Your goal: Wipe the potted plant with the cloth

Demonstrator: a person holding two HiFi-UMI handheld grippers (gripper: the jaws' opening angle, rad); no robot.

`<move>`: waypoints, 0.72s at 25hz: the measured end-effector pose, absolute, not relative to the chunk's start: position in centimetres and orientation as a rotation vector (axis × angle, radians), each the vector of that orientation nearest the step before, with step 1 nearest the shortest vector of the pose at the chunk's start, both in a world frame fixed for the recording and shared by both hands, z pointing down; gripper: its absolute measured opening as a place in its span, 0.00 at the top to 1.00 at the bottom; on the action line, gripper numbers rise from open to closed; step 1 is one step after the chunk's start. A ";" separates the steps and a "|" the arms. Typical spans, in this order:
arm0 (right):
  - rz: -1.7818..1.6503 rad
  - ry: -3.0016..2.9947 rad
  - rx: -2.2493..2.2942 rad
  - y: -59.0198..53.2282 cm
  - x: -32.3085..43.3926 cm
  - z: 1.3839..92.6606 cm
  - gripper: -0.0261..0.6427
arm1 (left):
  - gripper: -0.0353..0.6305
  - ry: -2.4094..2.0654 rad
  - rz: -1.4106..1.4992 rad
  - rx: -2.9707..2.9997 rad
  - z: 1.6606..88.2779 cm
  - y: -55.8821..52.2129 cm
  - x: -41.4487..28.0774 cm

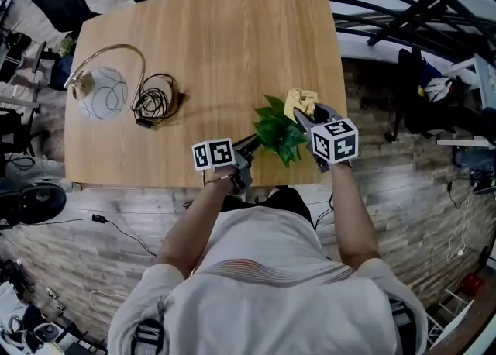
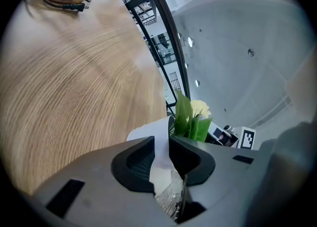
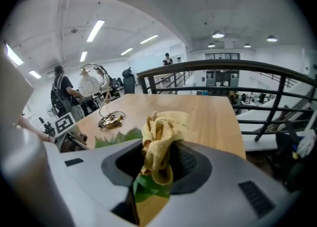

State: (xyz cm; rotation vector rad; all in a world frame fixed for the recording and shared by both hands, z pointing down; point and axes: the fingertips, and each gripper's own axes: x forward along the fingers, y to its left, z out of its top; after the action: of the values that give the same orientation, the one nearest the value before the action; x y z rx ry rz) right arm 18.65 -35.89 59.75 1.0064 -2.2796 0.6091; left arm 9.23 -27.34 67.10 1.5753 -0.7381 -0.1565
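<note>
The potted plant stands at the near edge of the bench, at about 5 o'clock from the bench's middle in the head view.

We find the left hand-held gripper at 8 o'clock of the plant, pointing in towards it. In the left gripper view its jaws stand close together with the rim of the white pot clamped between them. The green leaves rise just past the jaw tips at 1 o'clock.

The right hand-held gripper sits at 2 o'clock of the plant. In the right gripper view its jaws are closed on a bunched yellow cloth, which sticks up above them and hangs down between them. From overhead the cloth lies at the plant's 1 o'clock edge, over the foliage; we cannot tell whether it touches the leaves. Leaf tips show just at 9 o'clock of the cloth.

Well apart, at 9 to 10 o'clock of the plant, the bench carries a coiled black cable and, beyond it, a lamp with an arched brass stem. A dark railing runs past the far edge of the bench.
</note>
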 end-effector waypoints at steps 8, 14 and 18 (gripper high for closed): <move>0.625 -2.447 1.083 -34.6 17.6 54.1 0.69 | 0.81 -0.778 -0.143 1.594 67.1 -27.2 9.1; 0.717 -2.358 0.954 -33.3 15.6 58.1 0.68 | 0.82 -0.822 -0.138 1.615 66.9 -27.3 9.0; 0.750 -2.244 1.143 -34.6 21.2 59.8 0.68 | 0.82 -0.857 -0.121 1.628 66.8 -27.3 9.0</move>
State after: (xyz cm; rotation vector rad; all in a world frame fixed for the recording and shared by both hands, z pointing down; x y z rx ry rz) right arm 21.20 -34.55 59.80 1.1426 -2.2440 0.7497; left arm 9.03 -27.29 66.82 1.6282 -0.8567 -0.1211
